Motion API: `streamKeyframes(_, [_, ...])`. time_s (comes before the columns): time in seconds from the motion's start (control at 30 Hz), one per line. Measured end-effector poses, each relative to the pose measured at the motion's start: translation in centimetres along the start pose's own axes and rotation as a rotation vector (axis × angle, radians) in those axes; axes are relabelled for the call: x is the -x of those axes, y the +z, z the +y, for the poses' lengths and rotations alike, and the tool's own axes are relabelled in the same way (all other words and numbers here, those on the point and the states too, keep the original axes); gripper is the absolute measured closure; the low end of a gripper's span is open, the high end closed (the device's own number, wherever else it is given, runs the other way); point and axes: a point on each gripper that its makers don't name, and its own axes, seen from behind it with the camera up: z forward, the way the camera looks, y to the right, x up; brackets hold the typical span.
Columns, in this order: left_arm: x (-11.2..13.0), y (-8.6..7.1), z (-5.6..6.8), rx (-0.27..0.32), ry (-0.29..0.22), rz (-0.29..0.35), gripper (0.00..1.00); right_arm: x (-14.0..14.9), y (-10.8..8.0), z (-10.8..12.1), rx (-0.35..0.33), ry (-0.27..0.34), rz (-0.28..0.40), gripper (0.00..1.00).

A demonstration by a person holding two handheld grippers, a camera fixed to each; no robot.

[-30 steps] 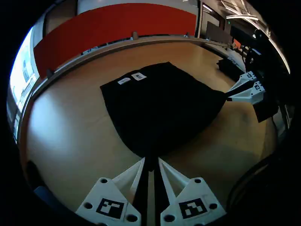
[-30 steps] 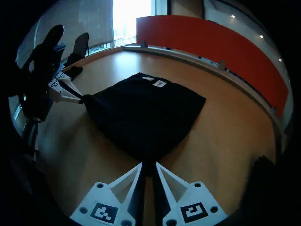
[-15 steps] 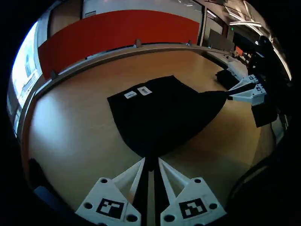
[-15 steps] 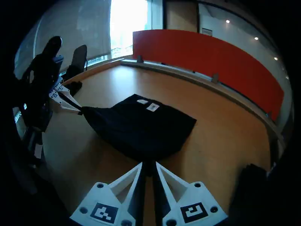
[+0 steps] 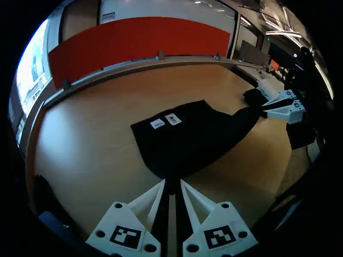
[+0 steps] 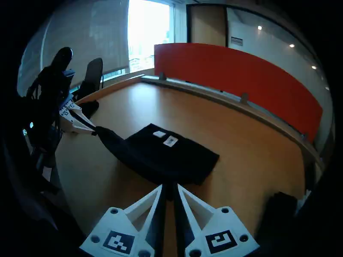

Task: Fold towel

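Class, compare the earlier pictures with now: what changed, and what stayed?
The left hand-held gripper and right hand-held gripper rose, lifting the near corners of the black towel higher above the table. Both stay clamped; its labelled far edge still rests there.

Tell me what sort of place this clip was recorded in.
Most likely an office meeting room: a large wooden table carrying the black towel, a red divider panel along its far edge, and office chairs beside a large window.
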Motion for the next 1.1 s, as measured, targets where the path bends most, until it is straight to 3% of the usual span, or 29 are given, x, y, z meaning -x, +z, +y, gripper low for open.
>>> streamKeyframes(0.7, [-1.0,-3.0,0.8,0.016,-0.025,0.004,0.91,-1.3,-3.2,-1.3,-0.020,-0.030,0.005,0.89])
streamKeyframes(1.1, [-0.6,-2.7,1.0,0.007,-0.029,-0.009,0.91,-0.8,-3.1,-1.2,-0.024,-0.040,-0.009,0.90])
